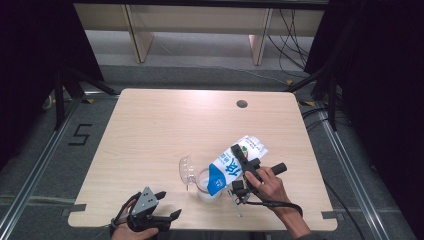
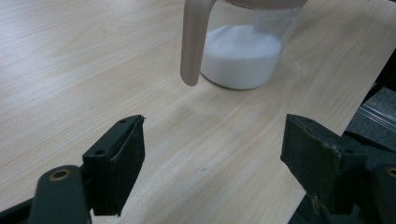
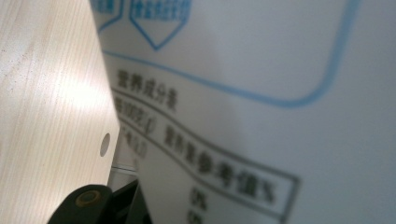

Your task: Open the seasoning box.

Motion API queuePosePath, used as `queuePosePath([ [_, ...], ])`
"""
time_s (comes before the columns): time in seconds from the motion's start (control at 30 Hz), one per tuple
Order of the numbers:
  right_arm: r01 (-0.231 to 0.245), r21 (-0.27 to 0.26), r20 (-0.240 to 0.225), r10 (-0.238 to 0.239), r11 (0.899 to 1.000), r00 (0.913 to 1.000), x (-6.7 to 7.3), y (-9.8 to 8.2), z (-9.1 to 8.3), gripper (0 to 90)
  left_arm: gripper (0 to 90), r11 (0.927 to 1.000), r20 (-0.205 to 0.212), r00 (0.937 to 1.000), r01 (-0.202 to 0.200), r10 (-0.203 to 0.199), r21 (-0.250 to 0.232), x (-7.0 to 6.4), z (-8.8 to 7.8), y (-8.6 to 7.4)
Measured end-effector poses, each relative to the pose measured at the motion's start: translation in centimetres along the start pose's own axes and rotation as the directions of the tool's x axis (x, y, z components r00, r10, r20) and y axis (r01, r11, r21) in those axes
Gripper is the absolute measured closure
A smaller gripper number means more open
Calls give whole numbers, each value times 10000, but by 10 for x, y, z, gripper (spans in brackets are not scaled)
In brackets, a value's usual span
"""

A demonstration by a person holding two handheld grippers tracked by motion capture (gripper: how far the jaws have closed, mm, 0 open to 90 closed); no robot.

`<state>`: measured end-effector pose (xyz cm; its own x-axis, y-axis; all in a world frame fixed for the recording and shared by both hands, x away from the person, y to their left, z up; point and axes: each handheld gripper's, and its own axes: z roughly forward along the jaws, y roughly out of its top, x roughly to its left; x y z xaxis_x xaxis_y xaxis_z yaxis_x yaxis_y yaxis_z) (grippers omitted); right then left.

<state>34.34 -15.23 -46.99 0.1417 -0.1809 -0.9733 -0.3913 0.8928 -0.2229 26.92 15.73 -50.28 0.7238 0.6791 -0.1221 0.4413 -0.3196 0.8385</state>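
Observation:
A white and blue milk carton (image 1: pixel 235 165) is tipped leftward, its top end over the mouth of a clear jug (image 1: pixel 205 184) near the table's front. My right gripper (image 1: pixel 241 161) is shut on the carton's body, and the printed carton side (image 3: pixel 261 93) looms close in the right gripper view. The jug (image 2: pixel 243 60) has a white filling in its lower part and a beige handle (image 2: pixel 192 42). Its clear lid (image 1: pixel 186 170) stands open to the left. My left gripper (image 1: pixel 169 204) rests open at the front left edge, nothing between its jaws (image 2: pixel 212 140).
The wooden table (image 1: pixel 165 130) has a round cable hole (image 1: pixel 242 104) at the back right. Its front edge runs right under the left gripper. Black curtains and metal floor rails flank the table on both sides.

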Motion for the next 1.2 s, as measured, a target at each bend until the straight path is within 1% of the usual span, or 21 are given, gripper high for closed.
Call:
queuePosePath([
  [0.1,6,13,-2,-6,10000,10000,0,0,0,717,212,10000,2,10000,-6,6,-6,0,0,0],
  [0.13,-182,57,-83,183,9998,9998,1,-1,0,717,212,10000,1,10000,-4,4,-10,0,0,0],
  [0.23,-174,90,-97,175,9998,9998,1,-1,0,718,212,9999,13,10000,90,-90,-53,0,1,0],
  [0.3,-157,97,-104,158,9998,9998,1,-1,0,719,212,10000,4,10000,-5,5,1,0,0,0],
  [0.43,-206,78,-162,208,9998,9997,1,-1,0,721,212,10000,16,10000,5,-5,6,0,0,0],
  [0.47,-210,65,-172,211,9998,9996,1,-1,0,722,212,10000,17,10000,70,-70,-42,0,1,0],
  [0.5,-200,78,-173,202,9998,9996,1,-1,0,722,212,10000,26,10000,5,-5,15,0,0,0],
  [0.53,-178,127,-221,181,9998,9996,1,-1,0,722,212,9999,29,9999,98,-98,-50,0,1,0],
  [0.6,-236,226,-292,243,9995,9993,1,-1,-1,723,212,10000,29,10000,31,-31,-3,0,0,0],
  [0.67,-189,202,-282,194,9996,9994,1,-1,-1,723,212,10000,26,10000,22,-22,-2,0,0,0],
  [0.7,-223,111,-186,225,9997,9996,2,-1,0,724,212,10000,25,10000,28,-28,-2,0,0,0],
  [0.77,-127,116,-174,129,9999,9998,1,-1,0,725,213,10000,29,10000,34,-34,-1,0,0,0],
  [0.8,-131,105,-174,133,9999,9998,1,-1,0,725,212,9999,29,9999,101,-101,-56,0,1,0],
  [0.83,-129,105,-177,131,9999,9998,1,-1,0,726,212,10000,35,10000,28,-28,-3,0,0,0],
  [0.9,66,84,-133,-65,9999,9999,0,-1,0,728,212,10000,30,10000,74,-74,-33,0,1,0],
  [0.93,-103,121,-174,105,9999,9998,1,-1,0,729,212,9999,21,10000,91,-91,-58,0,1,0],
  [0.97,-77,112,-205,79,9999,9998,1,-2,0,729,212,9999,24,9999,137,-137,-57,-1,1,0],
  [1.0,-167,134,-200,170,9998,9997,2,-2,0,729,212,9999,42,9999,106,-106,-53,0,1,0],
  [1.13,-154,143,-155,156,9998,9998,1,-2,0,731,212,9999,23,10000,89,-89,-50,0,1,0],
  [1.17,-158,131,-162,160,9998,9997,1,-2,0,732,212,9999,17,9999,140,-140,-59,-1,1,0],
  [1.2,-94,112,-163,96,9999,9998,1,-1,0,733,212,9999,29,9999,107,-107,-52,0,1,0],
])
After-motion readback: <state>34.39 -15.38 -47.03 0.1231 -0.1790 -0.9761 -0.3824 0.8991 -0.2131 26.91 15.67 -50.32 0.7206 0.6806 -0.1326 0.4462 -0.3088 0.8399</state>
